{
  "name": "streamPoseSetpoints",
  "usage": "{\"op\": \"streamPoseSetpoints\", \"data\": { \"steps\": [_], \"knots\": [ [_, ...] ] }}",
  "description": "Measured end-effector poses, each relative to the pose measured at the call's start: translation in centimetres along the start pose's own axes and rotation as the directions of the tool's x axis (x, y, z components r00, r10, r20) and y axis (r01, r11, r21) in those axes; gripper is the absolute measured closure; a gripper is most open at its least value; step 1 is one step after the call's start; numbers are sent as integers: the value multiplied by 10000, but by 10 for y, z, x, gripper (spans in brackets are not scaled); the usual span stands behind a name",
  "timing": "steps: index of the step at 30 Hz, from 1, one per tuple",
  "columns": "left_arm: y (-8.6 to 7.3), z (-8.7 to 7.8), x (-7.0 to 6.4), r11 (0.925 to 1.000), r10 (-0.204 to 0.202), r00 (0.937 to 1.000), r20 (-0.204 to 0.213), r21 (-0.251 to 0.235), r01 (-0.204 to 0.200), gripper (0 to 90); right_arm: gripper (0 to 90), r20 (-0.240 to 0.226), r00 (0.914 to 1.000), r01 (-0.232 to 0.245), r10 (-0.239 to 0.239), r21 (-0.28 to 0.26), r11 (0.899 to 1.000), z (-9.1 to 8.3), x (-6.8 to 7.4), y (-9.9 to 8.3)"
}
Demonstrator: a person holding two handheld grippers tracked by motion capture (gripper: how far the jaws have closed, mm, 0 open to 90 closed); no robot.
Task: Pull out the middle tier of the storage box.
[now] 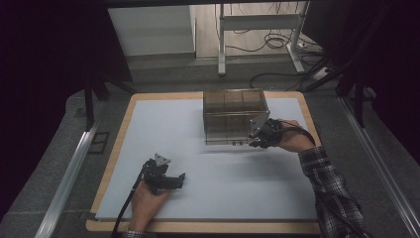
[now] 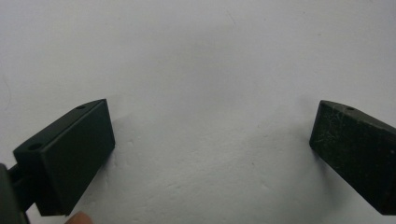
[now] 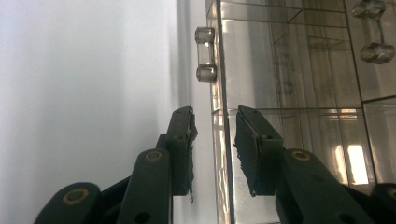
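Observation:
A clear brown plastic drawer box [image 1: 233, 116] stands at the back middle of the white table top [image 1: 163, 129]. My right gripper [image 1: 255, 139] is at the box's front lower right corner. In the right gripper view its jaws [image 3: 215, 114] stand a little apart, one on each side of a thin clear drawer front panel [image 3: 219, 154], below a small clear handle [image 3: 205, 54]. Neither pad visibly presses the panel. My left gripper [image 1: 178, 179] rests low over the near left of the table, wide open [image 2: 210, 154] with only bare white surface between its fingers.
A second clear handle [image 3: 373, 28] sits on another drawer front. The wooden board's edge [image 1: 198, 227] frames the white top. Metal rails [image 1: 69, 173] run along both sides. A white desk frame [image 1: 257, 29] and floor cables [image 1: 277, 42] lie beyond the table.

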State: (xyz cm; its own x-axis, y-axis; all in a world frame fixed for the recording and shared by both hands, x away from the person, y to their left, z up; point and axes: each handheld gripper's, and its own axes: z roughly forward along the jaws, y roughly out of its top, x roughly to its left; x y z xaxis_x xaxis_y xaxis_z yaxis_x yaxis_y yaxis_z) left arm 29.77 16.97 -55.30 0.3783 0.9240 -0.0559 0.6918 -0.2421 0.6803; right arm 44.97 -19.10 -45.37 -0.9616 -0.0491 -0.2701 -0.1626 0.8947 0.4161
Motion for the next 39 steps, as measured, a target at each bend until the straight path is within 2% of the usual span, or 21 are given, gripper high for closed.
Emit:
{"op": "streamPoseSetpoints", "data": {
  "steps": [11, 18, 19, 20, 25, 26, 33, 36, 38, 39],
  "knots": [
    [0, 0, 0, 10000, -4, 10000, -3, 0, 4, 0, 602, 205, 9995, -235, 242, -301, 9993, -5, 8, 2],
    [0, 0, 0, 10000, -2, 10000, -2, 2, 2, 0, 584, 353, 9974, -610, 630, -539, 9967, -7, 13, 2],
    [0, 0, 0, 10000, -2, 10000, -3, 0, 2, 0, 580, 513, 9966, -625, 650, -495, 9968, -8, 14, 2],
    [0, 0, 0, 10000, -4, 10000, -3, 0, 4, 0, 569, 401, 9957, -808, 836, -669, 9945, -7, 15, 1],
    [0, 0, 0, 10000, -2, 10000, -2, 1, 2, 0, 544, 487, 9940, -938, 975, -740, 9928, -9, 19, 1],
    [0, 0, 0, 10000, -2, 10000, 0, 0, 2, 0, 525, 722, 9923, -959, 1006, -652, 9932, -11, 21, 2],
    [0, 0, 0, 10000, -3, 10000, -2, 0, 3, 0, 456, 917, 9887, -1122, 1188, -740, 9909, -13, 27, 2],
    [0, 0, 0, 10000, -3, 10000, -5, 0, 3, 0, 424, 944, 9854, -1332, 1415, -891, 9871, -14, 30, 1],
    [0, 0, 0, 10000, -3, 10000, -2, -1, 3, 0, 416, 1083, 9833, -1381, 1464, -803, 9872, -15, 31, 1],
    [0, 0, 0, 10000, -1, 10000, -4, 0, 1, 0, 400, 1067, 9806, -1551, 1644, -900, 9838, -15, 33, 1]
  ]
}}
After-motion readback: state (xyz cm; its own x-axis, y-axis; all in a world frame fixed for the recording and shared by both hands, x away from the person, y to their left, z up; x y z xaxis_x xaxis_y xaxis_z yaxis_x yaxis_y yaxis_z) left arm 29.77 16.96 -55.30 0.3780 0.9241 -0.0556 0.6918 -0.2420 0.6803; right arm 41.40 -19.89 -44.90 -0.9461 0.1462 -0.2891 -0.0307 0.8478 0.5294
